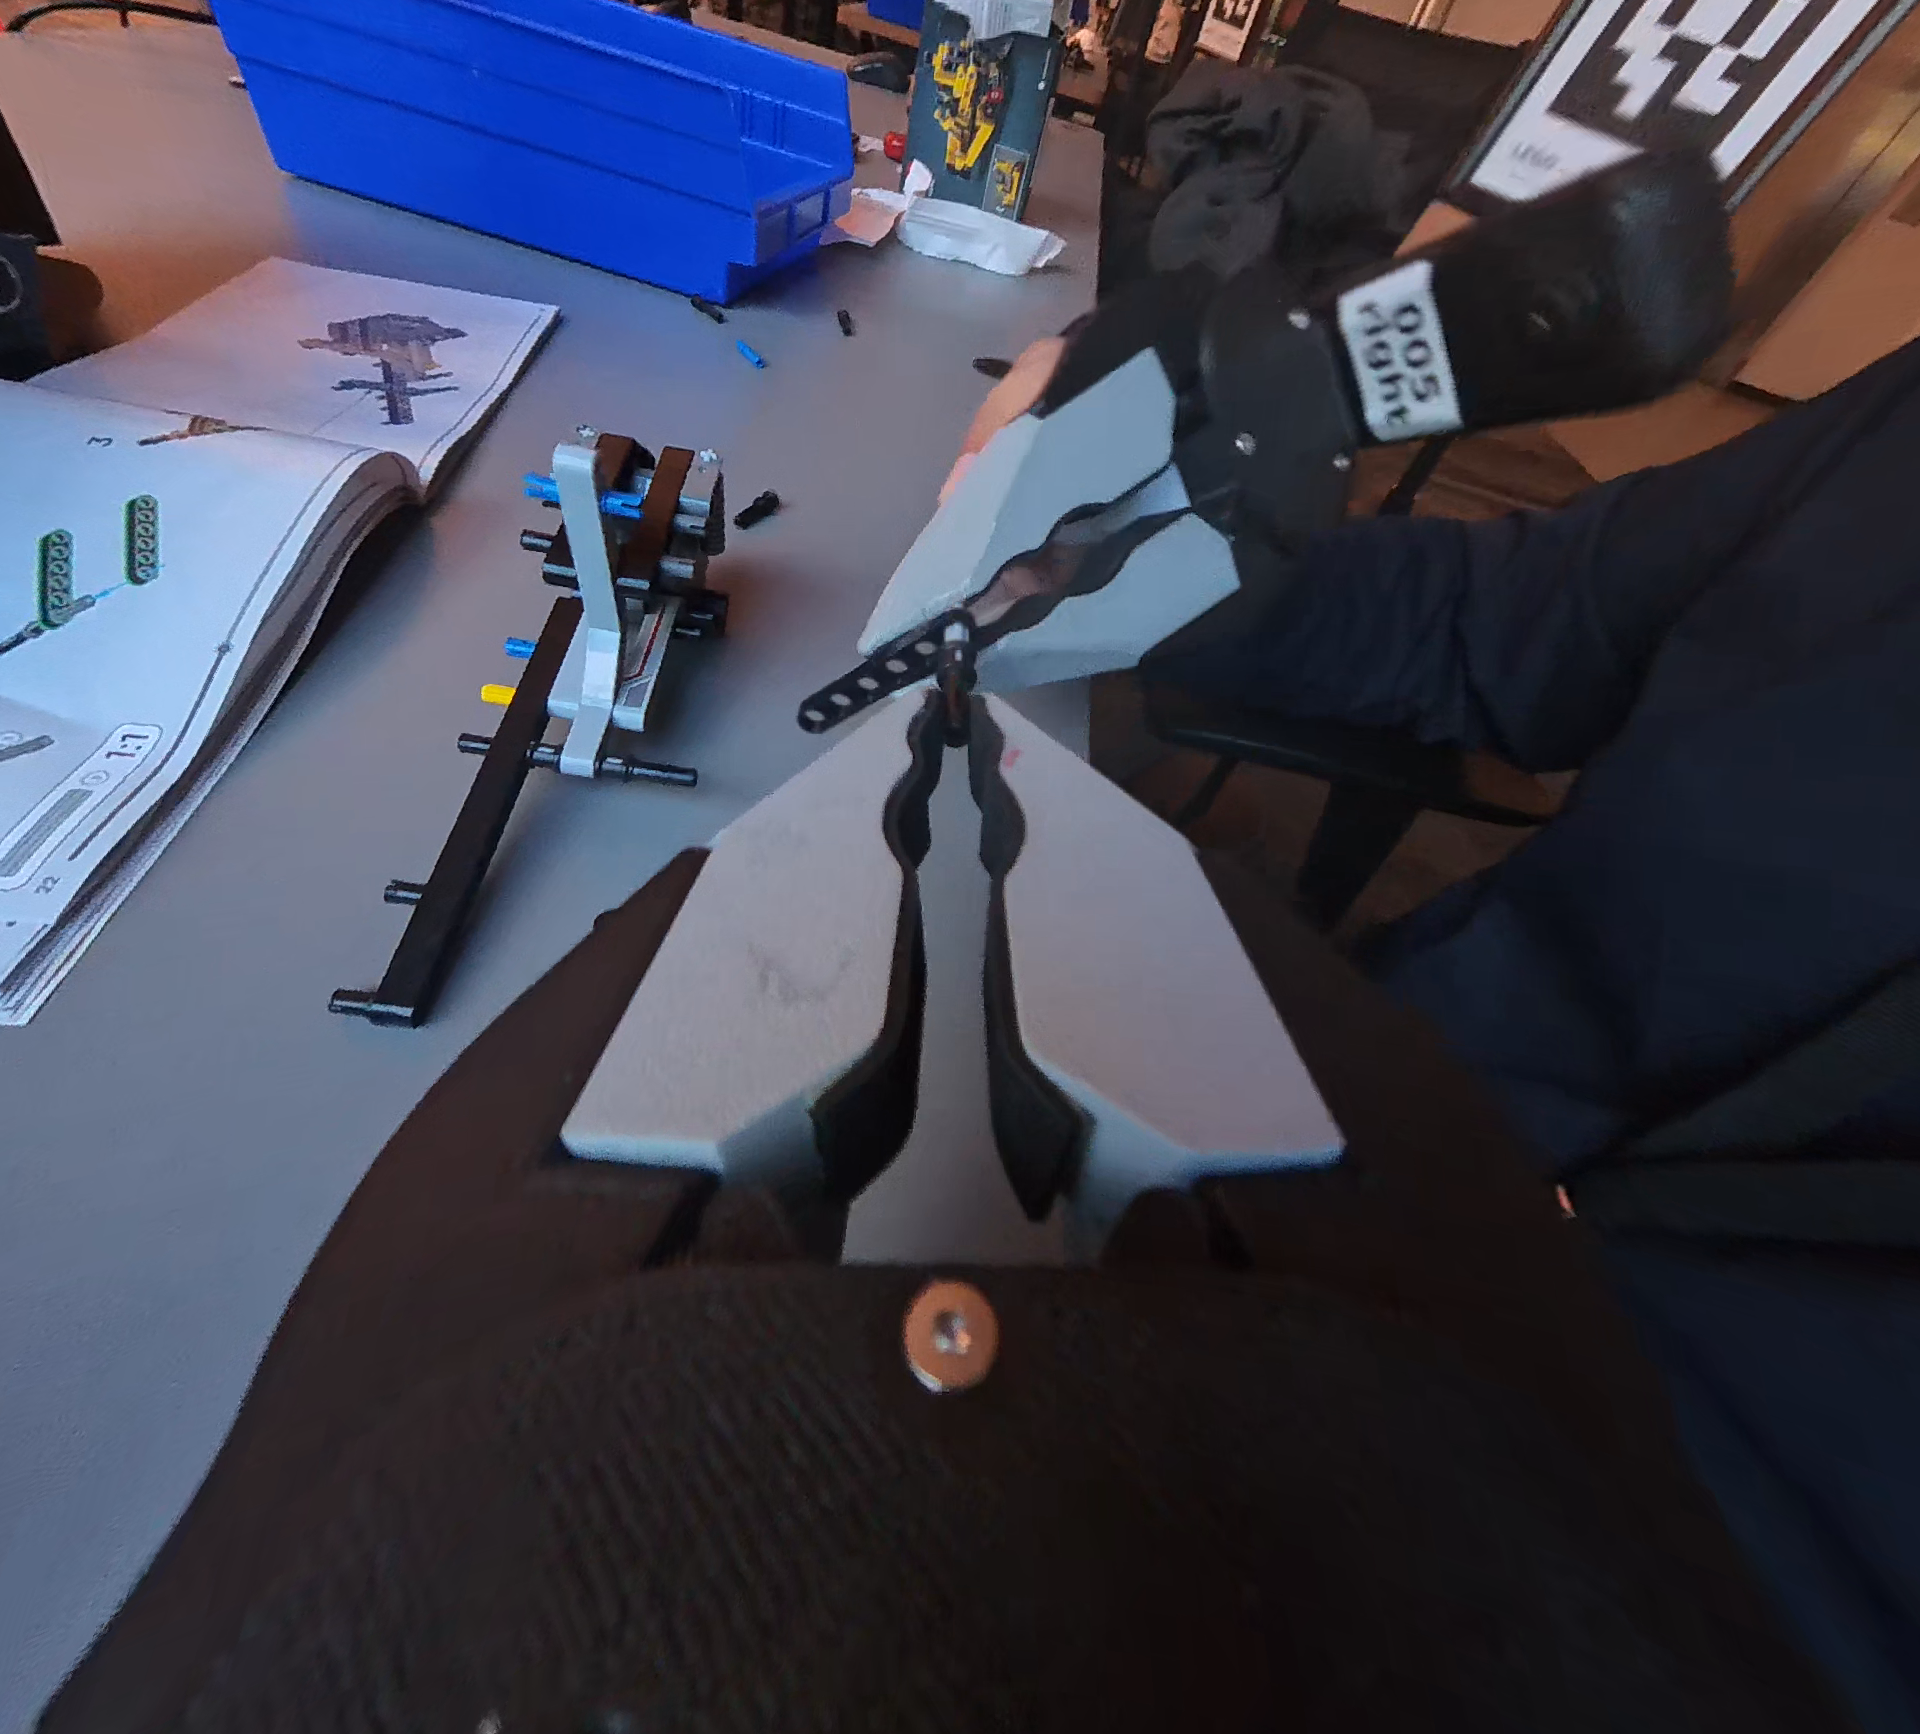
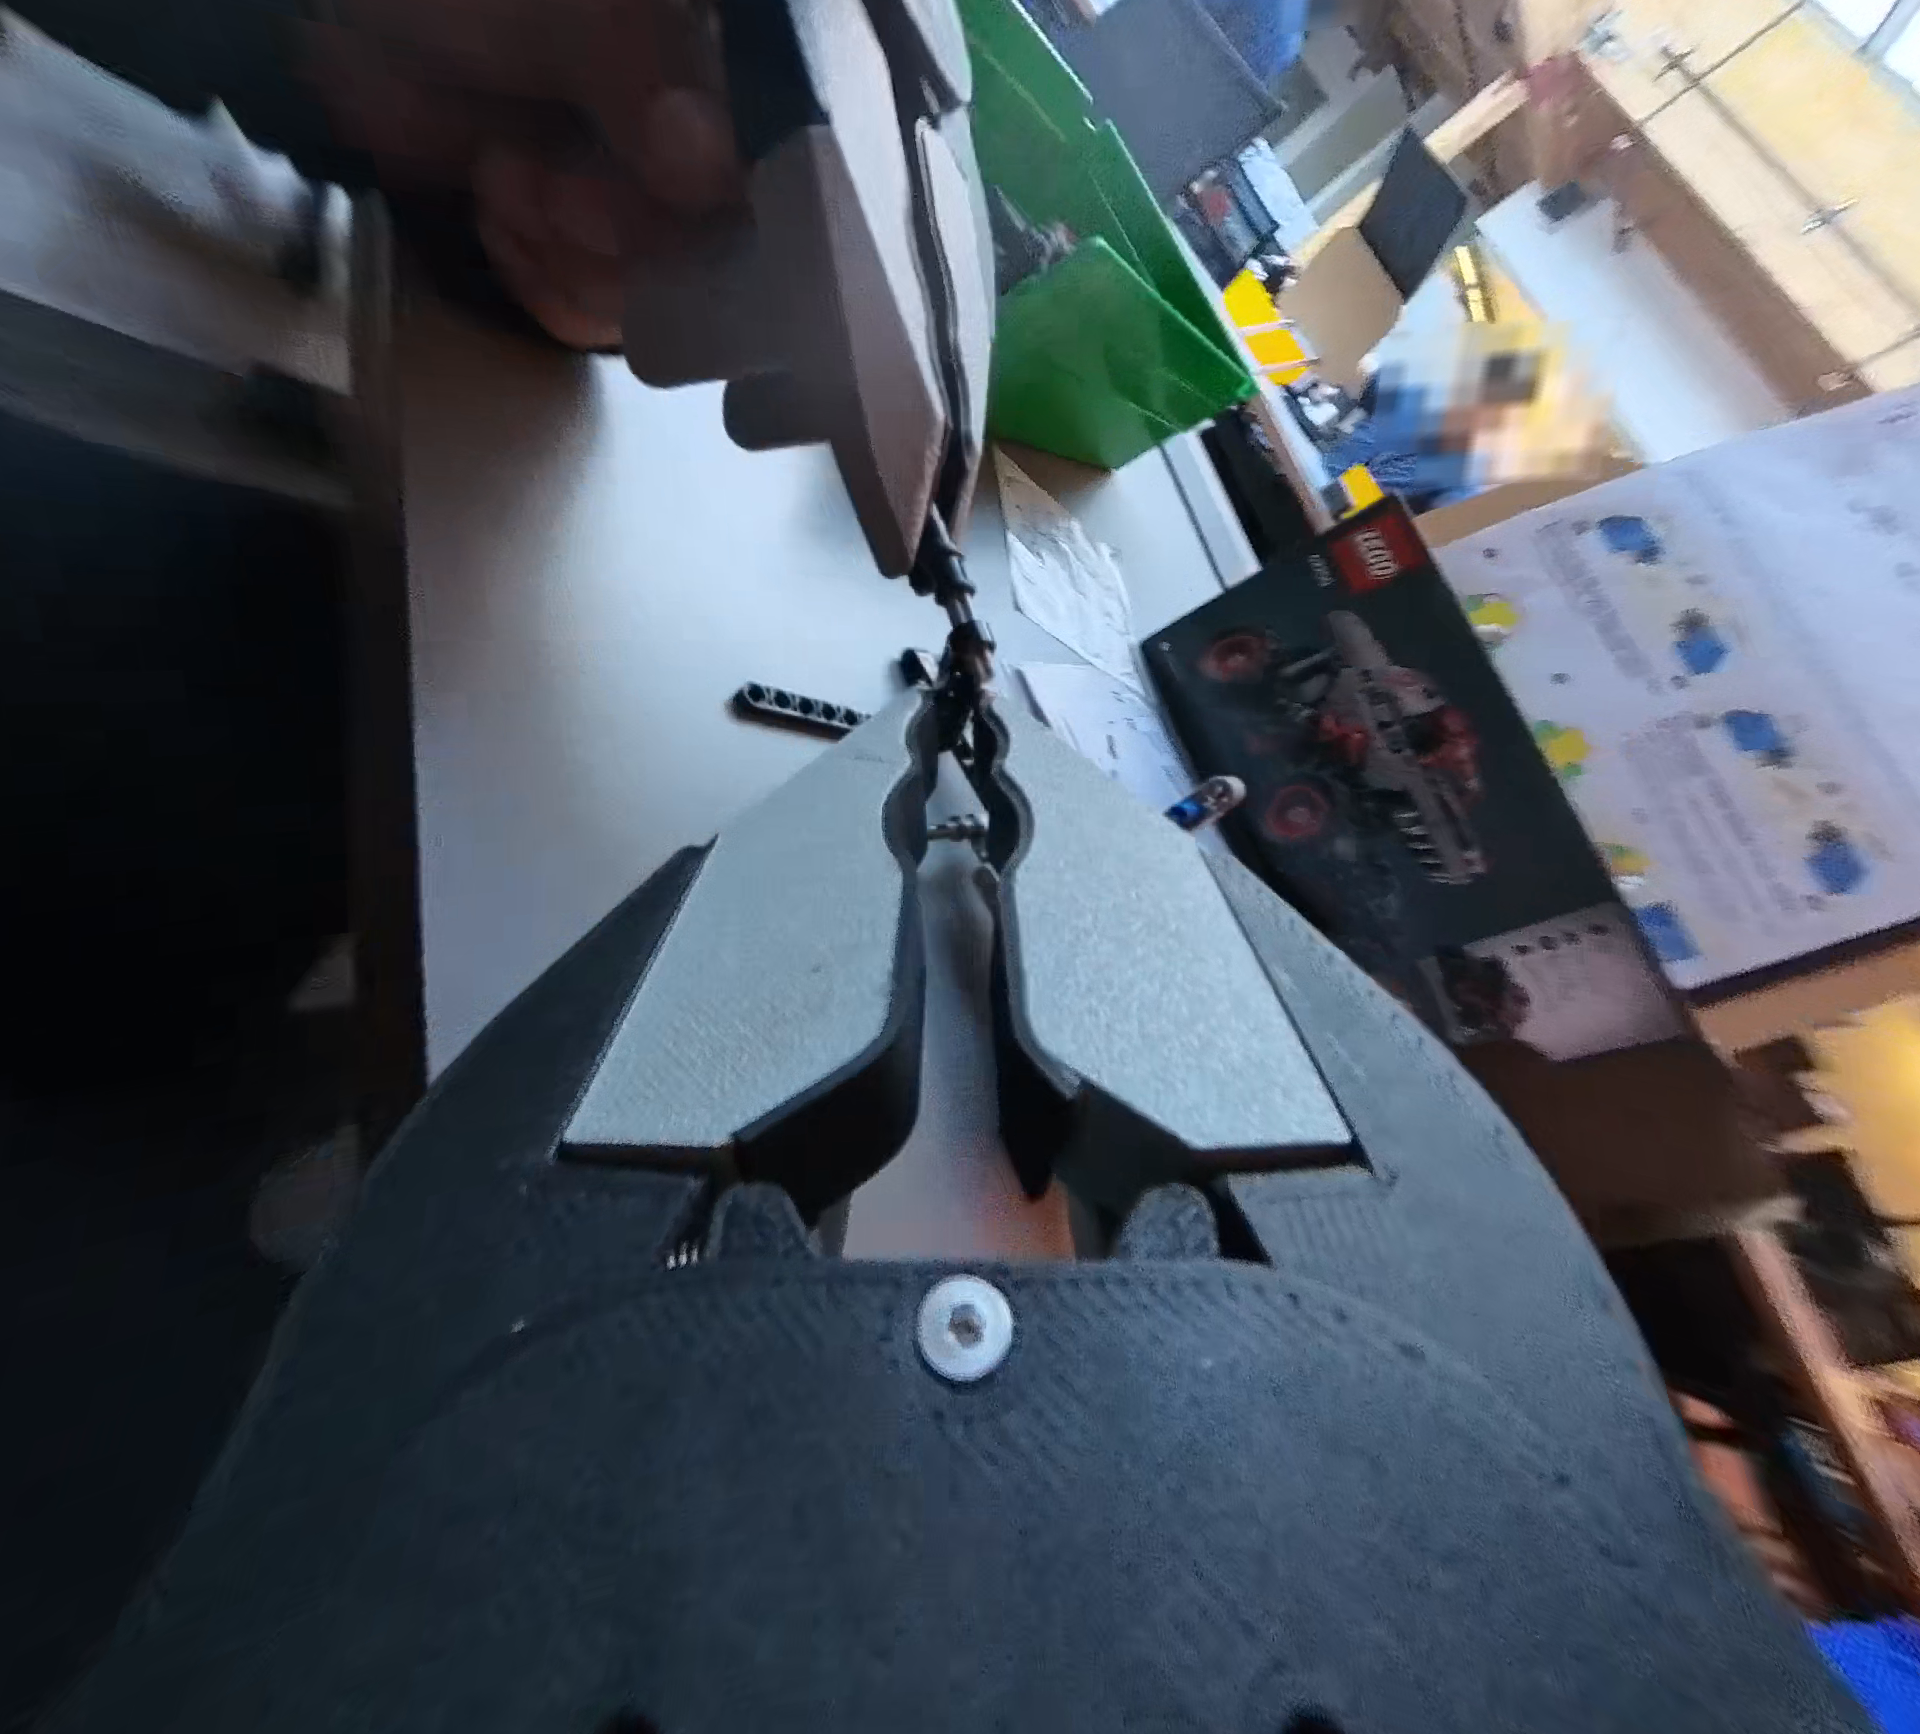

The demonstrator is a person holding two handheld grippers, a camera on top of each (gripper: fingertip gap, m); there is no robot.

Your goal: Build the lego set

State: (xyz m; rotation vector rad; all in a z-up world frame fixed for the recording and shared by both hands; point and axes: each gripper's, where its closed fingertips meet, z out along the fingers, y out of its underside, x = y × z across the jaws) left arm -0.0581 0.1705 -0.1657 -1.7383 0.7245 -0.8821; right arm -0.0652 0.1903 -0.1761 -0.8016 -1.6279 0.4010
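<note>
My left gripper (image 1: 951, 726) is shut on a small black pin (image 1: 952, 685). My right gripper (image 1: 961, 637) comes in from the right, shut on one end of a black holed beam (image 1: 873, 682) that sticks out to the left. The pin's tip meets the beam at the held end, above the table edge. In the right wrist view my right gripper (image 2: 956, 713) grips the beam (image 2: 800, 705), and the left gripper (image 2: 935, 546) comes down from above with the pin (image 2: 951, 593). The partly built model (image 1: 613, 604) stands on the table with a long black beam (image 1: 457, 853).
An open instruction booklet (image 1: 208, 541) lies at the left. A blue bin (image 1: 520, 95) and the set box (image 1: 982, 115) stand at the back. Loose pins (image 1: 758, 508) lie near the model. Another box (image 2: 1382, 749) and green bins (image 2: 1091, 334) show in the right wrist view. Only a small space, under 4 cm, lies between the two pairs of fingers.
</note>
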